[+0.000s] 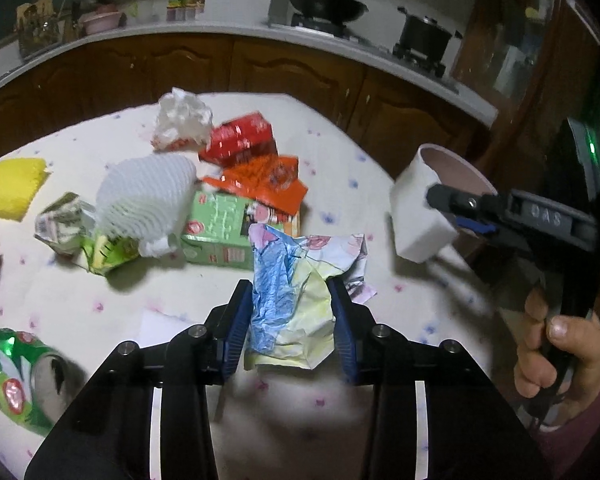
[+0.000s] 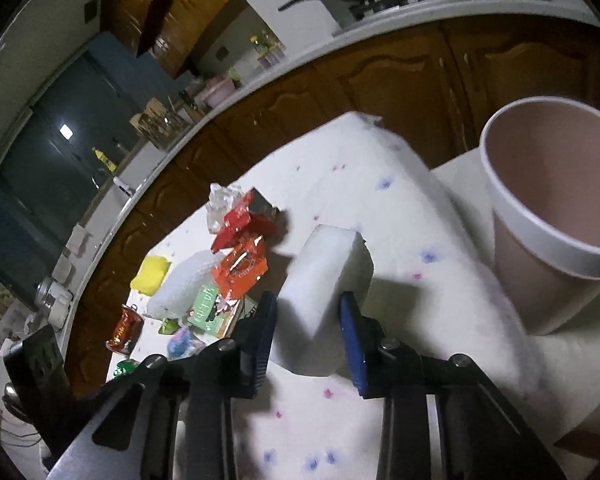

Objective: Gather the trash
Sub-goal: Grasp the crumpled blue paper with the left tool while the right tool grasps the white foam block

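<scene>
Two grippers carry trash: my left gripper [image 1: 290, 320] clenches crumpled paper [image 1: 300, 280], my right gripper [image 2: 308, 330] grips a white foam block [image 2: 324, 276]; next, I judge, the bin [image 2: 552, 224] ahead-right.

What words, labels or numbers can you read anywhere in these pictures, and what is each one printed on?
"OAS", as best it reads, in raised letters on the black right gripper body.
Print on the flattened green cardboard carton: too blurred to read.
Print on the crumpled red foil wrapper and orange wrapper: too blurred to read.
Print on the shiny green foil bag: unreadable.
</scene>
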Demonstrator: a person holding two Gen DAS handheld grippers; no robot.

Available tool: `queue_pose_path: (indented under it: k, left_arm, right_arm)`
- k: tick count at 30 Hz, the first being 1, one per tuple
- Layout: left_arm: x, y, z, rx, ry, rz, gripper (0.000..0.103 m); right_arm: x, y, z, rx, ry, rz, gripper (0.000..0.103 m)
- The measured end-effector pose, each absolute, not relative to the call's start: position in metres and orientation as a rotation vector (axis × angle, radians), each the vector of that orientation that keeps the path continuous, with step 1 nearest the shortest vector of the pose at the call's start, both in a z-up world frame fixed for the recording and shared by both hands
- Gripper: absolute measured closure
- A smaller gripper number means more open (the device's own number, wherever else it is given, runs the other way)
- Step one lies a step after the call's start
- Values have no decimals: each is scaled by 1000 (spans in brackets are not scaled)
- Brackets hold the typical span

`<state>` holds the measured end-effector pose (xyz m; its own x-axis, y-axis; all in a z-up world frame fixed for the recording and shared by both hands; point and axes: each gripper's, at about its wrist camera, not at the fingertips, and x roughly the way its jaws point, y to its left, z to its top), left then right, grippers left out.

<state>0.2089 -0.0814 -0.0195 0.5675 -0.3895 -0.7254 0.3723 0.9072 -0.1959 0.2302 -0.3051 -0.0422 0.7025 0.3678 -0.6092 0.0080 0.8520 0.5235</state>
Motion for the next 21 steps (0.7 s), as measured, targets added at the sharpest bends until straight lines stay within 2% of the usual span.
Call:
queue_pose_path:
  k: [9, 21]
  left_arm:
    - [210, -100, 21, -53, 762, -482, 66]
    - [220, -175, 38, 12, 720, -599, 66]
  right_arm:
    - [203, -337, -13, 520, 688, 170, 70]
    - [168, -408, 3, 540, 601, 40, 70]
